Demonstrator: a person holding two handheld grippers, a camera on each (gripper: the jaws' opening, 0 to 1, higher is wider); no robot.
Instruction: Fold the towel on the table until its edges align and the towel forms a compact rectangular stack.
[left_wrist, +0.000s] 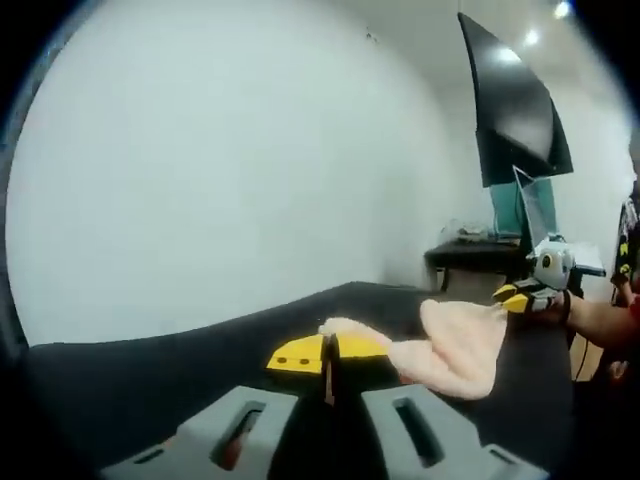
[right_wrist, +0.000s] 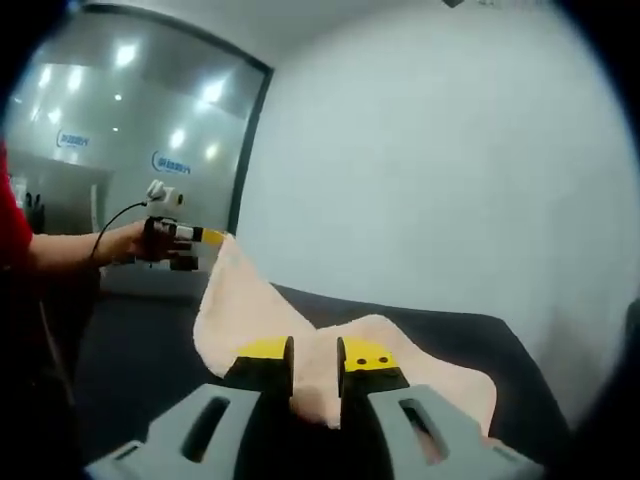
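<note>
1. Where the left gripper view looks forward, a black table (left_wrist: 180, 360) is seen before a plain white wall (left_wrist: 220, 160), with a dark panel (left_wrist: 510, 100) hung high at the far side.
2. In the right gripper view, a glass partition (right_wrist: 130, 130) with reflected ceiling lights is noted beside the white wall.
3. The pale pink towel (right_wrist: 300, 330) is held lifted above the table, stretched between both grippers, its lower part resting on the tabletop towards the right edge.
4. The left gripper (left_wrist: 327, 352) is observed with yellow jaws pressed together on one towel corner.
5. The right gripper (right_wrist: 314, 360) is clamped on another part of the towel's edge, cloth pinched between its jaws.
</note>
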